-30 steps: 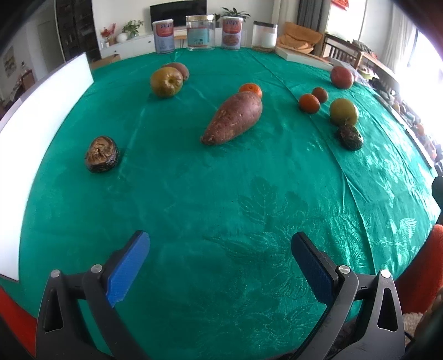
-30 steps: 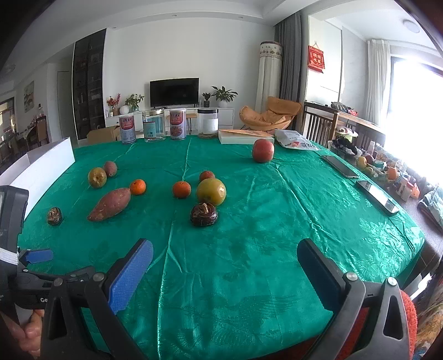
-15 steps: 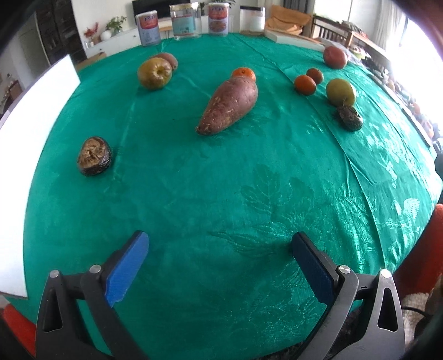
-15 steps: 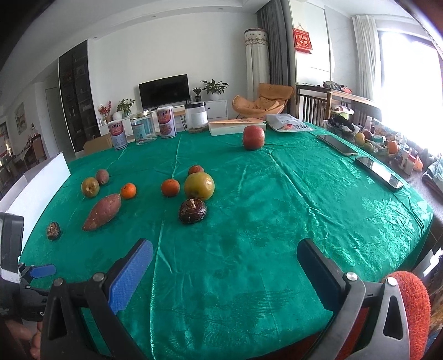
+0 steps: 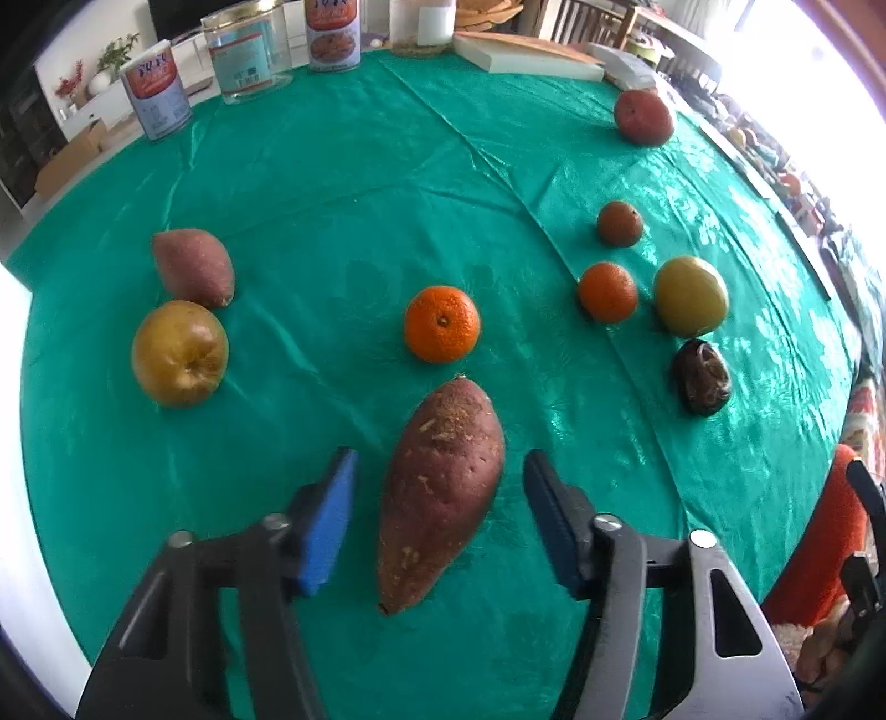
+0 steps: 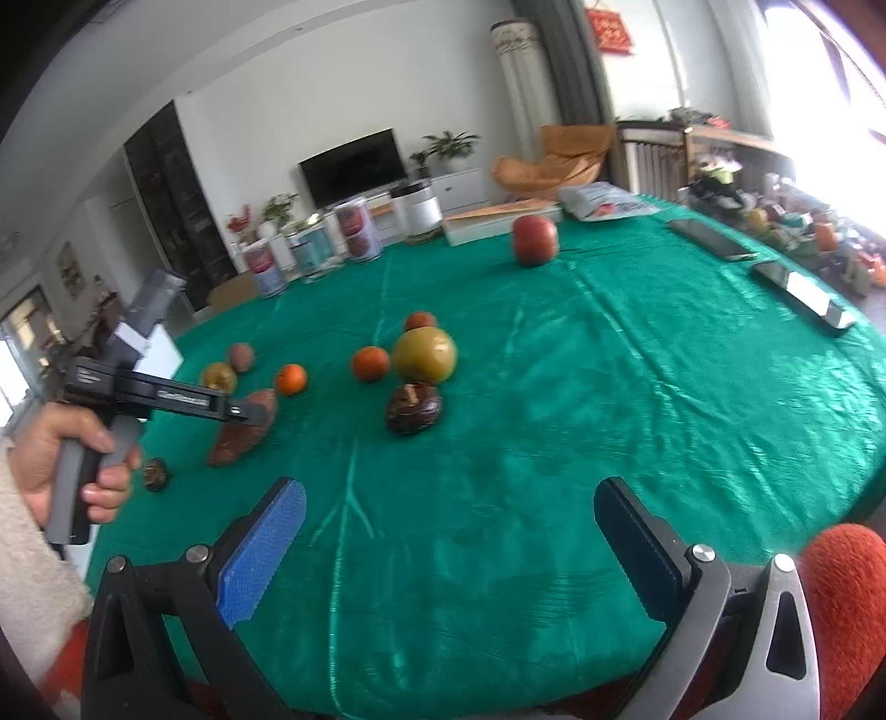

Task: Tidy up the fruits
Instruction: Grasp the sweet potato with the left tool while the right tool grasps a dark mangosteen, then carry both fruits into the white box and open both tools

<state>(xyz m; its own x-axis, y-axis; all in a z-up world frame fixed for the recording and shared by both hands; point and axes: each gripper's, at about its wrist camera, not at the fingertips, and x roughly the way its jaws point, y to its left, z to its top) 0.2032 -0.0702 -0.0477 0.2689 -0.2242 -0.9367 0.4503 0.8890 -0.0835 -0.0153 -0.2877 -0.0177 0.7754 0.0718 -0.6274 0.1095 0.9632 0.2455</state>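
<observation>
1. Green patterned cloth [image 5: 343,183] covers a round table in a living room, with a television [image 6: 351,166] against the far wall.
2. Left gripper [image 5: 440,518] has its jaws spread wide, one on each side of the large sweet potato [image 5: 440,498]; a gap shows on both sides, so neither blue pad touches it.
3. That sweet potato lies flat on the cloth, its pointed tip toward 6 o'clock in the left wrist view.
4. An orange [image 5: 441,324] sits just beyond it at 12 o'clock, apart from it.
5. At 10 o'clock a yellow-brown apple [image 5: 180,353] rests close to a smaller sweet potato [image 5: 192,267] (I cannot tell whether they touch).
6. At 2 o'clock are two small oranges [image 5: 607,292], a green-yellow fruit [image 5: 690,296] and a dark wrinkled fruit [image 5: 702,376]; a red apple [image 5: 644,117] stands farther off.
7. Right gripper [image 6: 448,540] hangs over bare cloth with its jaws fully apart, holding nothing.
8. Along the far edge stand two tins [image 5: 156,95], a clear jar [image 5: 247,52] and a white canister [image 5: 422,25]; their contents cannot be seen.
</observation>
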